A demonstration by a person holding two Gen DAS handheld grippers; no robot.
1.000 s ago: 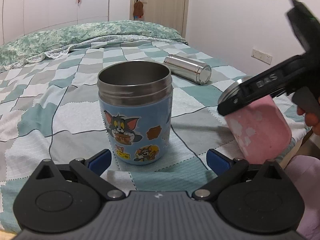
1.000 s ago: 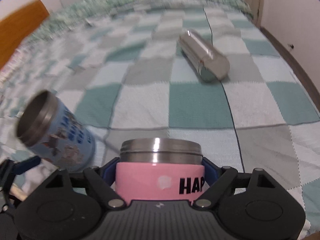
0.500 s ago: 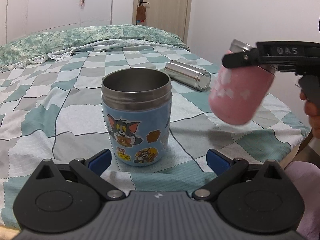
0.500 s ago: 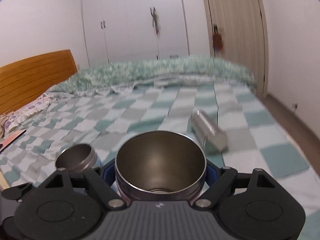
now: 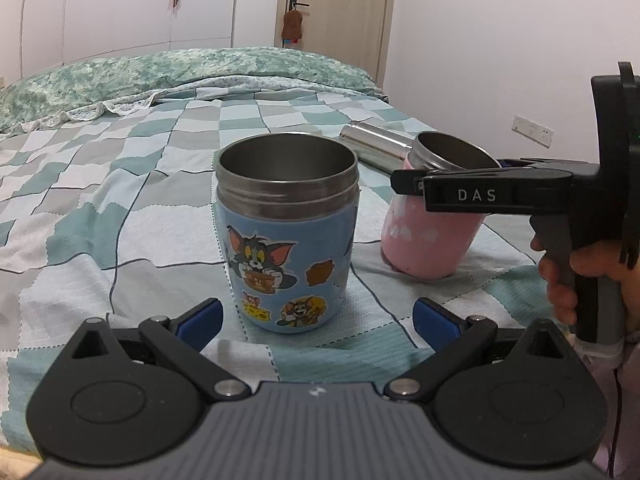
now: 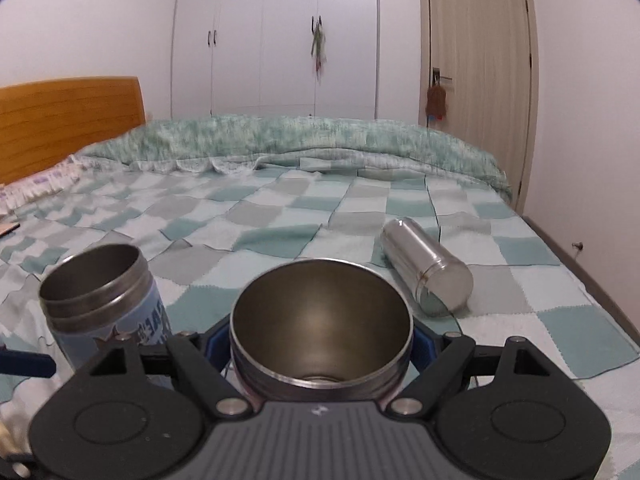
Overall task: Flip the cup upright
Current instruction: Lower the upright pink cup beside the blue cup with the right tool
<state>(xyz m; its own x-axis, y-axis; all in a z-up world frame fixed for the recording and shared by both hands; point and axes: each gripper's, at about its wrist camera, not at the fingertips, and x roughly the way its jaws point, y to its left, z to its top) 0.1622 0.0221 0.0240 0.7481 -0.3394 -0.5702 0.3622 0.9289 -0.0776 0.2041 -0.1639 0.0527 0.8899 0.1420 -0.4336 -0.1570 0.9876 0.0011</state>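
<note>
Right gripper is clamped on the pink cup, mouth up w/ base on the checked blanket, so prob just needs letting go; left gripper sits wide open, empty, by the blue cartoon cup.

Home bedroom: quilted bed, wardrobe, door.

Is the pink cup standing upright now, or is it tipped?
Nearly upright, slightly tilted: the pink steel-lined cup has its open mouth up and its base on the checked blanket, with the right claw shut on it.
</note>
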